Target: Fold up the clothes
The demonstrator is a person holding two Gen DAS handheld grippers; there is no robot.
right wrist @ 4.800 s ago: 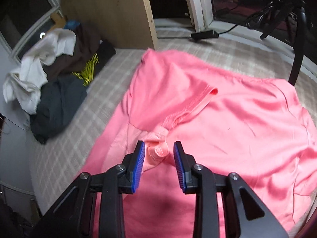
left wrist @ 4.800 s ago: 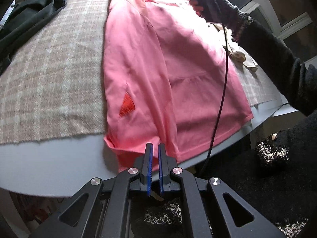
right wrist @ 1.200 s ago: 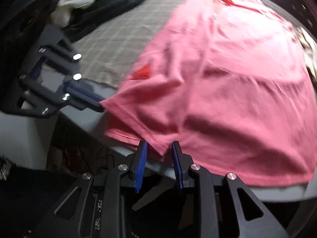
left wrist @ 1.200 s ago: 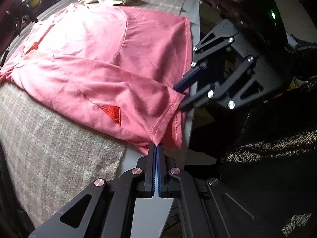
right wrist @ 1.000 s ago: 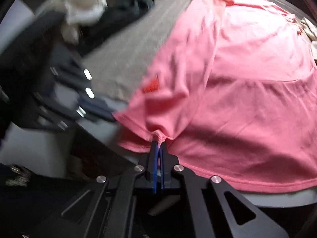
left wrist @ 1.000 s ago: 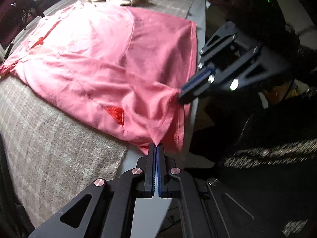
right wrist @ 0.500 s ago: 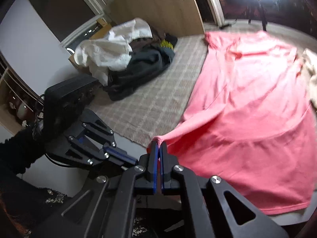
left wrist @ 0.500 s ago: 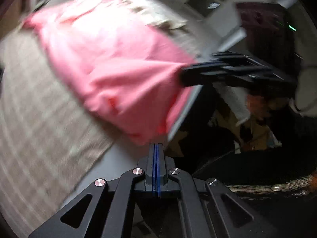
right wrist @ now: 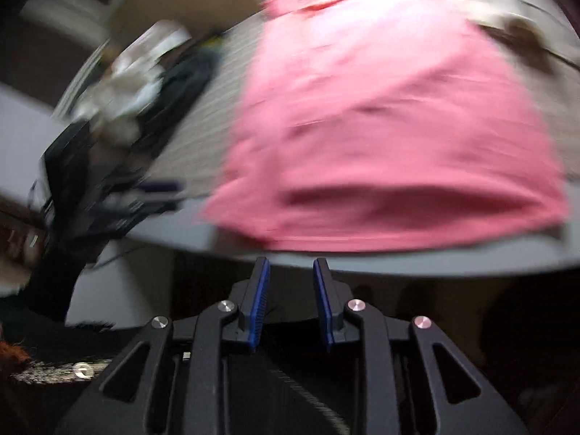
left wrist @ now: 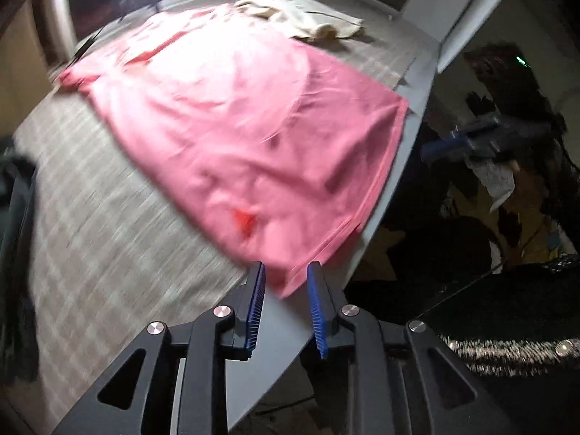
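A pink garment lies spread flat on a checked cloth covering a grey table, its lower hem along the table's near edge. The left gripper is opening its blue-padded jaws, with the hem's corner lying between them and no pad pressing on it; the right gripper is also opening, with nothing between its jaws, just short of the table edge. A cream cloth and a heap of dark and white clothes lie loose beside the garment.
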